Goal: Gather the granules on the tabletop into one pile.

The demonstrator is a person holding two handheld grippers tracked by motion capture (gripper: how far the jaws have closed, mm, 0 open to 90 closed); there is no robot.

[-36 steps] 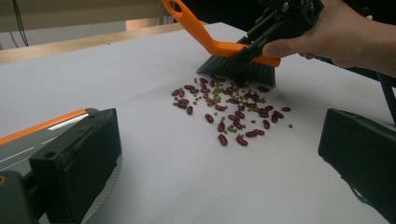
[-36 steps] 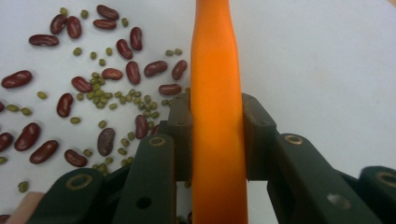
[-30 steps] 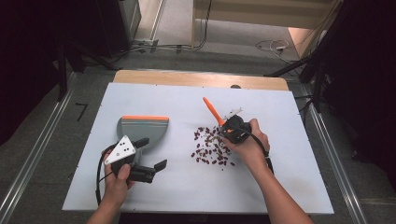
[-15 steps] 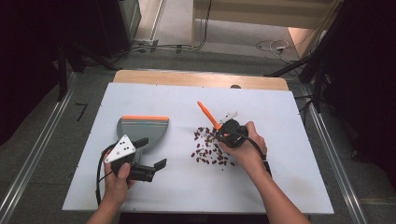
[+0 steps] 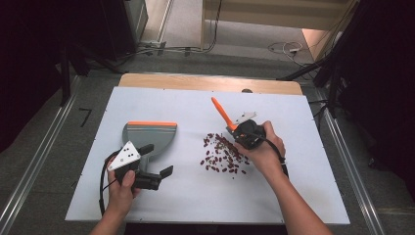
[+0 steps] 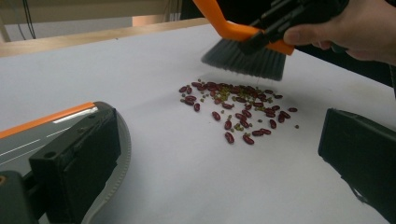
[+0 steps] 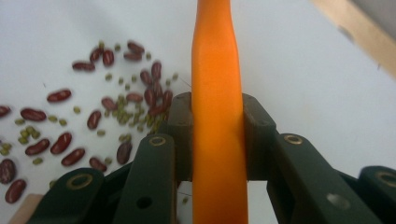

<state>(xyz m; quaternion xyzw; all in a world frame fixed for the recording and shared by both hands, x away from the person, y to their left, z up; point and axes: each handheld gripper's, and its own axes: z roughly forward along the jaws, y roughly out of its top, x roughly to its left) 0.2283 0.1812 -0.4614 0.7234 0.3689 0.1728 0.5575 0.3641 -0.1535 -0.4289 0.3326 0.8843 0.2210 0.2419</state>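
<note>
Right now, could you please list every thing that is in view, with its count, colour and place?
dustpan: one, grey with an orange front edge, on the left part of the table, at the left gripper.
brush: one, orange handle with grey bristles, held above the beans.
beans: many, dark red ones mixed with small green ones, scattered in the middle of the table.
table: one, white top with a wooden far edge.
left gripper: one, black, jaws apart, one jaw over the dustpan.
right gripper: one, black, shut on the brush handle.
</note>
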